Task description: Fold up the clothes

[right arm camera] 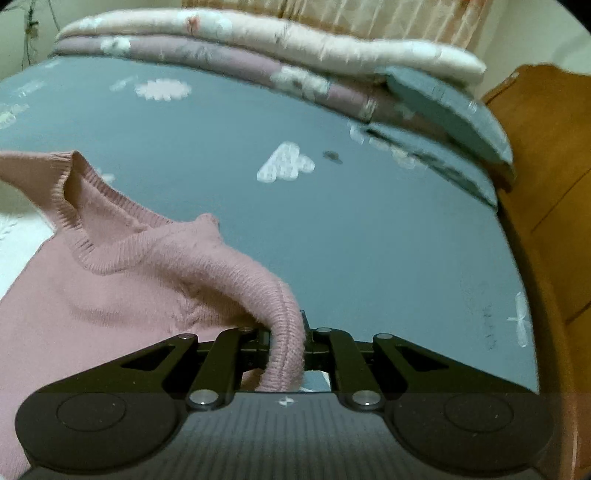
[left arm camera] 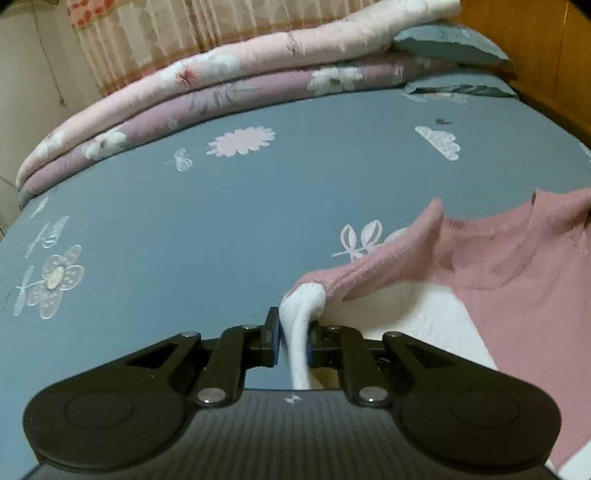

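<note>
A pink and white knitted sweater (left arm camera: 517, 295) lies on the blue bedsheet (left arm camera: 221, 221), its round collar toward the far side. My left gripper (left arm camera: 295, 332) is shut on a white edge of the sweater next to its pink shoulder, and the fabric hangs down between the pads. In the right wrist view the sweater (right arm camera: 110, 295) spreads to the left. My right gripper (right arm camera: 288, 343) is shut on a pink ribbed edge of the sweater, which bunches up in a ridge toward the collar (right arm camera: 77, 206).
Folded pink and mauve floral quilts (left arm camera: 221, 81) are stacked along the far side of the bed. Blue pillows (right arm camera: 450, 122) lie at the far right by the wooden headboard (right arm camera: 546, 184). A curtain (left arm camera: 166, 33) hangs behind. Bare sheet (right arm camera: 369, 240) stretches ahead of both grippers.
</note>
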`<state>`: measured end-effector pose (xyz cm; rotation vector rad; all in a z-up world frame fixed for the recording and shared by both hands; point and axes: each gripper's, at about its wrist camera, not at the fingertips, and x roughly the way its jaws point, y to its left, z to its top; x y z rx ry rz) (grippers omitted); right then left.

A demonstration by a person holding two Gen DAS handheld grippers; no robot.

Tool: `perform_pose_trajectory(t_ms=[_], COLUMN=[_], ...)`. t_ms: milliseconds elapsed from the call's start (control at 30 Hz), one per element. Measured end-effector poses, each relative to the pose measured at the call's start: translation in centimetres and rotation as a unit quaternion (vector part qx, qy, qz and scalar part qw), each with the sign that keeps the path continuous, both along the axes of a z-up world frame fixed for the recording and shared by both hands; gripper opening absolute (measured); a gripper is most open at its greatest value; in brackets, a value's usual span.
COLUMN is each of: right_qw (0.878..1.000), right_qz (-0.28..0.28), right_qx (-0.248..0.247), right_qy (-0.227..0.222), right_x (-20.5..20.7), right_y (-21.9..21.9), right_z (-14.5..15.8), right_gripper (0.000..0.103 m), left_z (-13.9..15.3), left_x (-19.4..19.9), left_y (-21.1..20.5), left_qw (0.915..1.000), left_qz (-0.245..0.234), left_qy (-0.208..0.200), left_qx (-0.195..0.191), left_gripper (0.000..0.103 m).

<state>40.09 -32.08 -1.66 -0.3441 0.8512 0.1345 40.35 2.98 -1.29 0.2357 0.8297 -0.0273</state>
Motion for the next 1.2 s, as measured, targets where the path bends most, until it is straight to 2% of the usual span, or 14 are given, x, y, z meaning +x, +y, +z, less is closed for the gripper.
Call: perform_pose_trajectory(t_ms=[167,200,333,400,433,467,500,567,633,733,867,933,1100,1200], right_qw=[0.999,0.999,0.997,0.997,0.996,0.996,0.995,0.993,0.991,0.991,0.988,0.984,0.977,0.977], right_qz=[-0.018,-0.025,-0.035,-0.036,-0.035,-0.034,-0.032,-0.029,-0.025,-0.024,-0.042,-0.06,-0.085,-0.078], right_qx=[0.017,0.023,0.05,0.063,0.074,0.085,0.094,0.111,0.128,0.13,0.151,0.167,0.197,0.2], right_qy=[0.031,0.035,0.04,0.032,0.025,0.018,0.013,0.004,-0.004,0.004,0.01,0.012,0.022,0.019], right_x=[1.7,1.8,1.1,0.0,-0.8,-1.6,-2.8,-5.5,-8.2,-12.0,-16.8,-18.7,-21.4,-22.2], right_y=[-0.2,-0.4,-1.2,-1.8,-2.1,-2.5,-2.7,-3.1,-3.4,-2.9,-1.3,-0.4,2.0,3.5], right_z=[-2.5,-2.8,-2.9,-2.0,-1.3,-0.6,0.0,1.1,2.2,2.1,1.2,0.8,0.0,0.1], right_gripper=[0.011,0.016,0.024,0.041,0.046,0.054,0.061,0.07,0.071,0.073,0.075,0.076,0.076,0.079], left_z=[-3.1,-3.6,-3.7,-2.9,-2.3,-1.7,-1.2,-0.3,0.0,-0.2,-1.6,-2.7,-4.3,-4.7], left_x=[2.1,2.3,1.4,0.4,-0.3,-1.3,-2.3,-4.9,-7.5,-11.1,-14.5,-15.4,-16.9,-16.4], left_y=[-0.4,-0.2,0.7,1.5,1.9,2.5,3.0,3.9,4.7,5.8,7.4,7.7,7.7,8.7], left_qw=[0.9991,0.9987,0.9984,0.998,0.9976,0.9971,0.9965,0.9951,0.9931,0.9905,0.9823,0.9795,0.9812,0.9727], left_qz=[0.001,0.001,-0.01,-0.02,-0.028,-0.037,-0.046,-0.064,-0.076,-0.075,-0.046,-0.044,-0.054,-0.036], left_qy=[0.041,0.051,0.054,0.053,0.051,0.048,0.045,0.04,0.042,0.055,0.076,0.086,0.09,0.099], left_qx=[0.008,0.005,-0.015,-0.029,-0.037,-0.046,-0.053,-0.065,-0.079,-0.101,-0.165,-0.177,-0.162,-0.206], left_gripper=[0.011,0.014,0.016,0.022,0.023,0.028,0.037,0.048,0.051,0.051,0.05,0.05,0.052,0.055])
